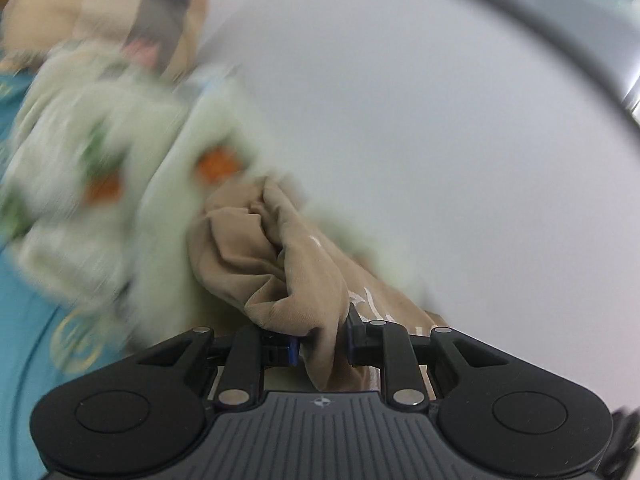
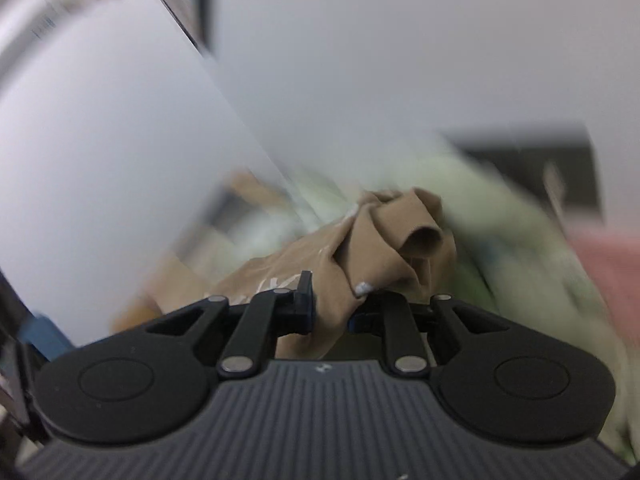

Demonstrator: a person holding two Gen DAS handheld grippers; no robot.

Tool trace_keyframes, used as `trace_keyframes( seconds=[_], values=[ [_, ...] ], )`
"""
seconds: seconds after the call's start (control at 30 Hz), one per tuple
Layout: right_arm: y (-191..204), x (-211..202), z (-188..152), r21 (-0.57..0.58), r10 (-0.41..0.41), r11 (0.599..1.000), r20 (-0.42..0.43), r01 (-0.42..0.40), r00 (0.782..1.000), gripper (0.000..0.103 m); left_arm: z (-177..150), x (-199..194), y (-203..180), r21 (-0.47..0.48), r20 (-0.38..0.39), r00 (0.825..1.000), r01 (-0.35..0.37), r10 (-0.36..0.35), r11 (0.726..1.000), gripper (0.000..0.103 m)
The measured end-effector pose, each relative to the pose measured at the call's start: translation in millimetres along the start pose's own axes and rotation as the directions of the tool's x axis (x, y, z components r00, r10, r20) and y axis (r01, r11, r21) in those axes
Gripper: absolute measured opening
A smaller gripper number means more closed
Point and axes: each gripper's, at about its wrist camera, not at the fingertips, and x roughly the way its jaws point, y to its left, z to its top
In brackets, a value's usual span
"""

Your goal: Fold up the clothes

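Observation:
A tan garment (image 1: 264, 252) with pale lettering hangs bunched from my left gripper (image 1: 323, 340), which is shut on a fold of it. The same tan garment (image 2: 384, 240) shows in the right wrist view, crumpled just past my right gripper (image 2: 332, 308), also shut on its cloth. Both views are blurred by motion. The white table (image 1: 420, 128) lies behind the cloth.
A pale green garment (image 1: 120, 168) with orange and green prints lies in a heap at the left, over blue cloth (image 1: 24, 320). Pale green fabric (image 2: 520, 216) and something pink (image 2: 608, 264) sit at the right. The table's dark rim (image 1: 560, 32) curves along the top right.

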Motion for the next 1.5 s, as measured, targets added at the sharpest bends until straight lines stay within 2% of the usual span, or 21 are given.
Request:
trace_keyframes(
  seconds=[0.07, 0.1, 0.13, 0.17, 0.23, 0.27, 0.3, 0.4, 0.6, 0.83, 0.93, 1.17, 1.4, 1.5],
  values=[
    [-16.4, 9.1, -27.6, 0.008, -0.049, 0.999, -0.083, 0.050, 0.995, 0.020, -25.8, 4.8, 19.3, -0.003, -0.034, 0.998, -0.058, 0.058, 0.998, 0.021],
    [-24.6, 13.6, -41.4, 0.011, -0.073, 0.997, -0.125, 0.075, 0.989, 0.023, -31.4, 4.3, 23.4, 0.008, -0.043, 0.996, -0.074, 0.074, 0.997, 0.023],
    [-32.9, 18.2, -55.1, 0.012, -0.096, 0.995, -0.166, 0.100, 0.981, 0.031, -36.2, 3.6, 27.0, 0.020, -0.050, 0.995, -0.088, 0.089, 0.996, 0.026],
    [-28.3, 15.1, -54.7, -0.001, -0.101, 0.995, -0.162, 0.102, 0.982, 0.040, -38.7, 1.9, 27.6, 0.038, -0.063, 0.992, -0.111, 0.114, 0.993, 0.032],
    [-18.0, 8.3, -52.5, -0.028, -0.109, 0.994, -0.151, 0.105, 0.983, 0.097, -32.8, 1.5, 22.0, 0.102, -0.090, 0.985, -0.138, 0.147, 0.985, 0.042],
    [-12.8, 5.0, -51.5, -0.041, -0.112, 0.993, -0.145, 0.107, 0.983, 0.102, -30.0, -3.6, 14.7, 0.144, -0.090, 0.982, -0.152, 0.166, 0.978, 0.062],
    [-7.7, 1.6, -50.4, -0.055, -0.116, 0.993, -0.138, 0.109, 0.984, 0.102, -27.3, -9.3, 7.0, 0.187, -0.088, 0.979, -0.165, 0.184, 0.968, 0.083],
    [13.4, -18.6, -41.3, -0.121, -0.121, 0.987, -0.098, 0.109, 0.988, 0.102, -26.4, -41.5, -16.1, 0.245, -0.031, 0.980, -0.183, 0.196, 0.952, 0.102],
    [55.9, -88.2, -34.9, -0.239, -0.088, 0.967, 0.000, 0.085, 0.996, 0.102, -31.1, -109.9, -63.0, 0.347, 0.078, 0.976, -0.217, 0.203, 0.912, 0.103],
    [92.2, -175.5, -39.2, -0.315, -0.038, 0.946, 0.114, 0.072, 0.993, 0.102, -65.4, -206.0, -128.4, 0.480, 0.209, 0.960, -0.268, 0.188, 0.835, 0.103],
    [100.3, -208.4, -45.0, -0.333, -0.024, 0.940, 0.158, 0.076, 0.987, 0.102, -80.1, -242.3, -143.5, 0.495, 0.258, 0.950, -0.286, 0.176, 0.820, 0.103],
    [109.2, -260.8, -70.1, -0.373, -0.004, 0.924, 0.215, 0.085, 0.977, 0.102, -120.2, -309.6, -158.4, 0.522, 0.351, 0.925, -0.321, 0.144, 0.790, 0.103],
    [116.5, -277.5, -106.0, -0.411, 0.009, 0.907, 0.236, 0.092, 0.972, 0.102, -162.7, -351.3, -154.0, 0.551, 0.411, 0.903, -0.355, 0.125, 0.755, 0.103],
    [120.6, -277.4, -121.7, -0.439, 0.010, 0.893, 0.246, 0.102, 0.969, 0.102, -175.3, -356.6, -143.2, 0.545, 0.417, 0.900, -0.359, 0.127, 0.757, 0.103]
  ],
)
